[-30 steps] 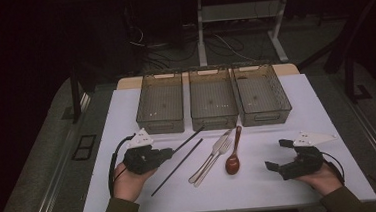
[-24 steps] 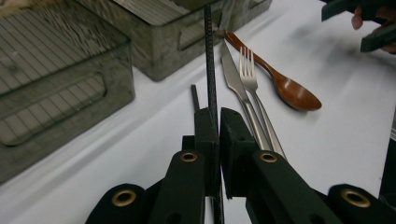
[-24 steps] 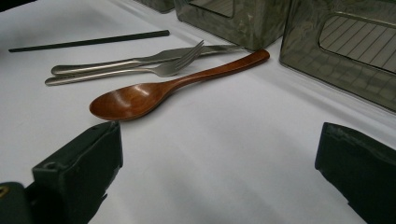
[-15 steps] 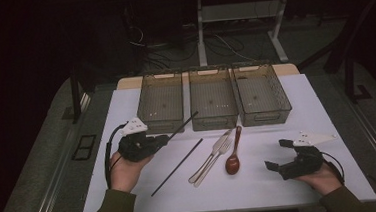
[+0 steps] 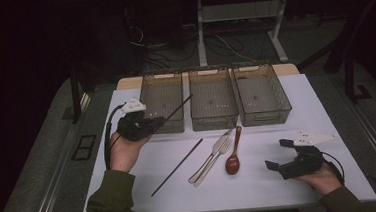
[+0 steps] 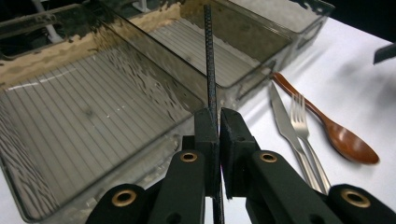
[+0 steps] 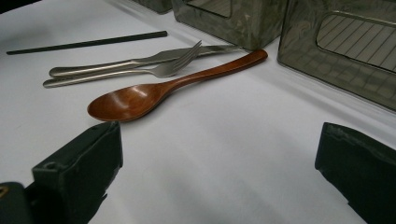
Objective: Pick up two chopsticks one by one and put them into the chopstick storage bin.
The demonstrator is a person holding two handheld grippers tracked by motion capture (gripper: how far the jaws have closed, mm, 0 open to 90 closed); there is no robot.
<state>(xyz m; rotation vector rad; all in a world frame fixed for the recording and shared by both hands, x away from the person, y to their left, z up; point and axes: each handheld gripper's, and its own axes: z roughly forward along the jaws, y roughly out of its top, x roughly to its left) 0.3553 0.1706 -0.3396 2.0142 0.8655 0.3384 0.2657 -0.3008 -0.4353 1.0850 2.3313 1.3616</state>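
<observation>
Left gripper point(image 5: 163, 121): black two-jaw tool in the person's left hand point(image 5: 121, 151), at the left of the bench, just near of the left bin. Jaws pressed together on a thin black ribbed chopstick point(image 5: 178, 106); the left gripper view shows the stick point(image 6: 209, 60) clamped between the pads and running on past them.

Held chopstick: lifted off the bench, slanting up and to the far right, its free end over the smoky transparent plastic bin on the left point(image 5: 162, 103).

Right gripper point(image 5: 279, 154): black two-jaw tool in the person's right hand point(image 5: 324, 176), at the near right of the bench. Jaws spread wide, nothing between them; the right gripper view shows bare white surface in the gap.

Second thin black chopstick point(image 5: 177, 167): flat on the white bench point(image 5: 262, 191), lying diagonally, near of the left bin.

Steel table knife point(image 5: 214, 152) and steel fork point(image 5: 215, 160): side by side at mid-bench, touching or nearly so.

Brown wooden spoon point(image 5: 234, 158): just right of the fork, bowl toward the near edge.

Middle bin point(image 5: 212, 98) and right bin point(image 5: 261, 93): same smoky plastic, in a row with the left one along the far side.
</observation>
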